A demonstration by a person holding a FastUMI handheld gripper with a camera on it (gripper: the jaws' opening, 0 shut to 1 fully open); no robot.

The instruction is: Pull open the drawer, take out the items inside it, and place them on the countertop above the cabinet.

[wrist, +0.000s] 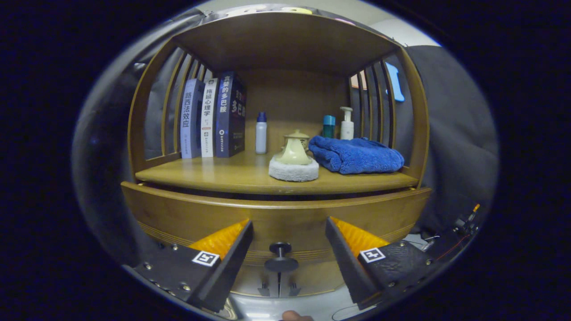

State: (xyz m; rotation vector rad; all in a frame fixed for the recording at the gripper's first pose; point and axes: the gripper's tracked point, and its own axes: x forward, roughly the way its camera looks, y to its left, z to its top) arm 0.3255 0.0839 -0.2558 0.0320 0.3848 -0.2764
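A wooden cabinet stands ahead of me. Its drawer front spans the width below the countertop and sits slightly out from the cabinet, a dark gap showing along its top. A small dark round knob sticks out of the drawer's middle. My gripper is open, one finger on each side of the knob, not touching it. The drawer's inside is hidden.
On the countertop stand three upright books, a small white bottle, a cream teapot on a white pad, a folded blue towel, a teal bottle and a pump bottle. Slatted sides and a top board enclose it.
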